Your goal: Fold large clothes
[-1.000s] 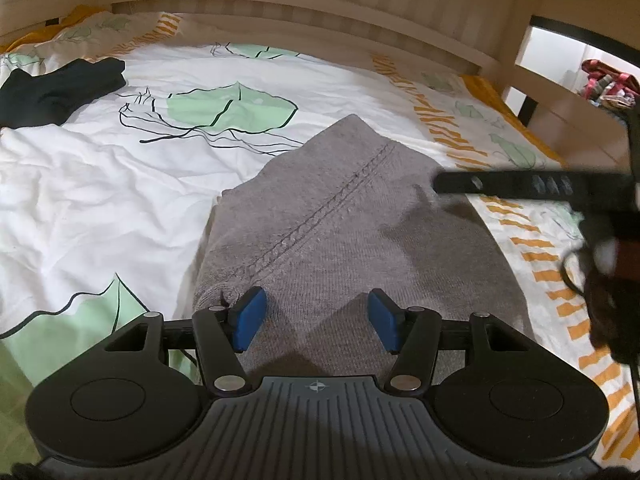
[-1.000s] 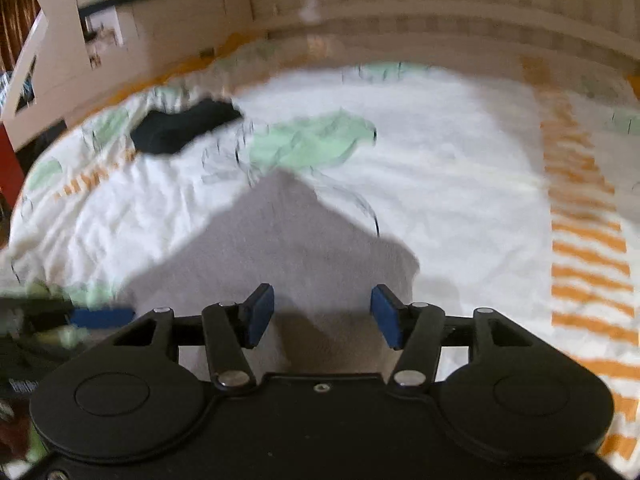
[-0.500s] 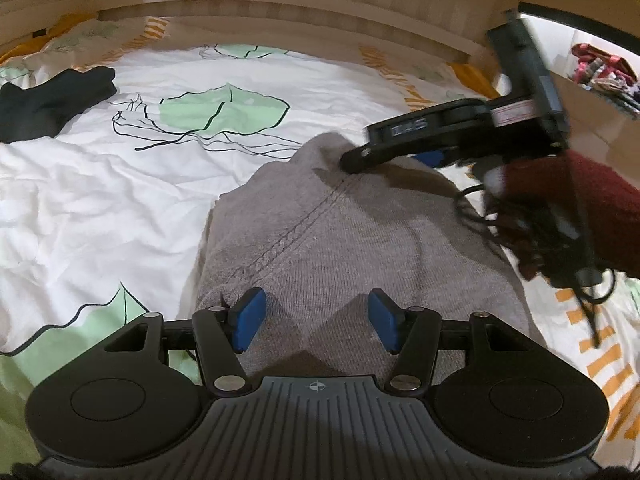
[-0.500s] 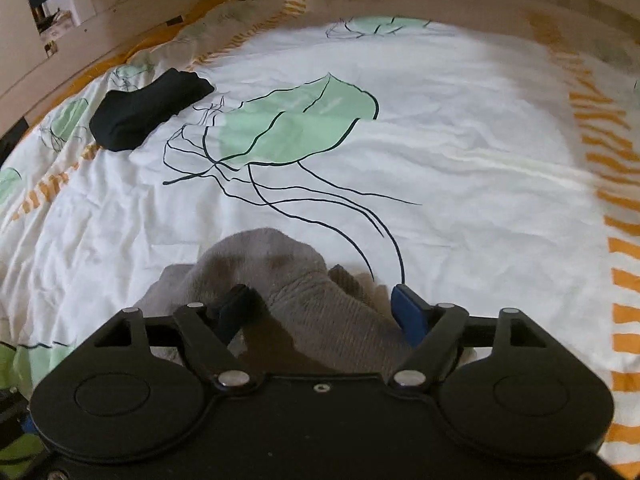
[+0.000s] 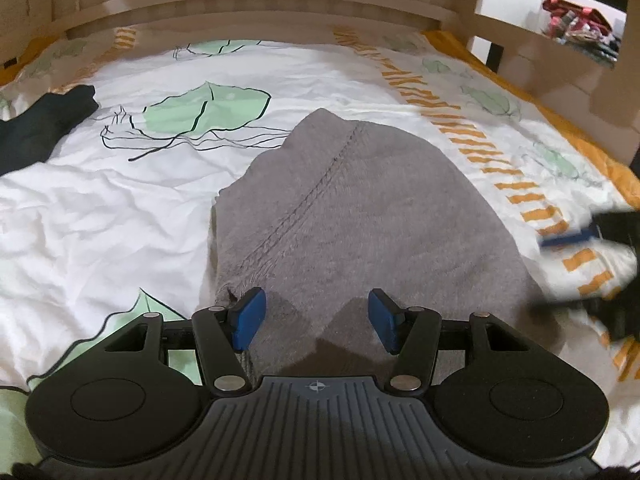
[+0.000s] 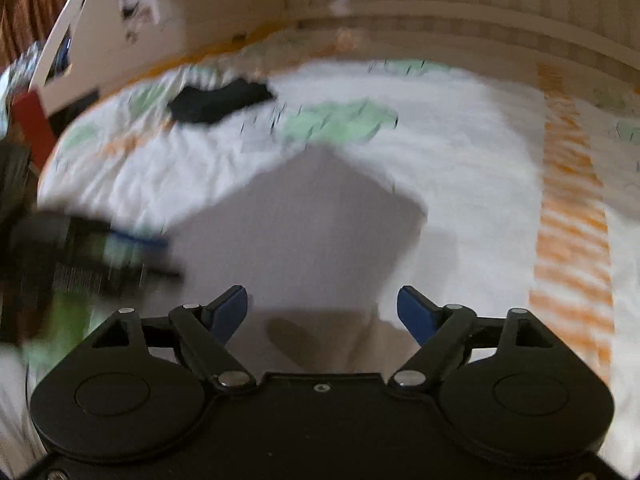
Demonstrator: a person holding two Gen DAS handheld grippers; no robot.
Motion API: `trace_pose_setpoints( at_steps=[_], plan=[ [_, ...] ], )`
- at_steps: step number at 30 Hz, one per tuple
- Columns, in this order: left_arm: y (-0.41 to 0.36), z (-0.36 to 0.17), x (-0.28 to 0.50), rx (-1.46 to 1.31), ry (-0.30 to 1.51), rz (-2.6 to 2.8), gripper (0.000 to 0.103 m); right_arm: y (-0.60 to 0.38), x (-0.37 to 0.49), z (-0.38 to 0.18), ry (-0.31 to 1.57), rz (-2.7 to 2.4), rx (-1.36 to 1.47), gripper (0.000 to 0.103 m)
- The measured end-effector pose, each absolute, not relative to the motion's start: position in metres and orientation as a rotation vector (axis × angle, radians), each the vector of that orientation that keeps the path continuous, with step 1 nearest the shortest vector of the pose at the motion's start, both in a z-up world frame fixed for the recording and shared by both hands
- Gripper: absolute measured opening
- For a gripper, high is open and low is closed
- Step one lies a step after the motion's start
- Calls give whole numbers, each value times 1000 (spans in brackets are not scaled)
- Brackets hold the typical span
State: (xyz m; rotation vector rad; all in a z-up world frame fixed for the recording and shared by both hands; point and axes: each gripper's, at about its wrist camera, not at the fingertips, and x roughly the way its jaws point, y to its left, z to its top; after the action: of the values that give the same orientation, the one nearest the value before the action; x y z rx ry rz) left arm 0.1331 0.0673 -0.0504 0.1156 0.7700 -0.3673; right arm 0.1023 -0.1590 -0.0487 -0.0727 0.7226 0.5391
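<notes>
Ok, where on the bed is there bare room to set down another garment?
Free: the white sheet left of the grey sweater, below the black garment, and beyond the sweater's tip toward the headboard. Crowded: the right strip by the orange stripes, where the right gripper is.

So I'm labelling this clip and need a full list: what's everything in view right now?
grey knit garment: one, grey, folded on the bed in front of both grippers
black garment: one, black, far left on the bed
bedcover: one, white with green leaf prints and orange stripes, over the bed
bed frame: one, pale wood, behind
left hand-held gripper: black, blue pads, open over the grey garment's near edge
right hand-held gripper: black, blue pads, open, jaws just widened, gripping nothing
</notes>
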Motion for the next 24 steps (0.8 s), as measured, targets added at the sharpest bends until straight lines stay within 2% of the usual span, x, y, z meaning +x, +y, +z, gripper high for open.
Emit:
trace_pose_setpoints(
  at_steps=[6,11,18,21,24],
  plan=[
    [72,-52,134,106,780,-367,56,-164,68,-72,844,487,-91,85],
    [72,-52,136,113,791,-374,56,-162,51,-62,763,499,-73,85],
    [79,-54,140,71,803,-385,56,-138,53,-71,685,411,-212,85],
    [79,-54,140,71,802,-389,56,-156,56,-73,705,358,-127,88],
    [78,-54,139,83,801,-386,56,-156,50,-76,708,324,-183,89]
  ],
)
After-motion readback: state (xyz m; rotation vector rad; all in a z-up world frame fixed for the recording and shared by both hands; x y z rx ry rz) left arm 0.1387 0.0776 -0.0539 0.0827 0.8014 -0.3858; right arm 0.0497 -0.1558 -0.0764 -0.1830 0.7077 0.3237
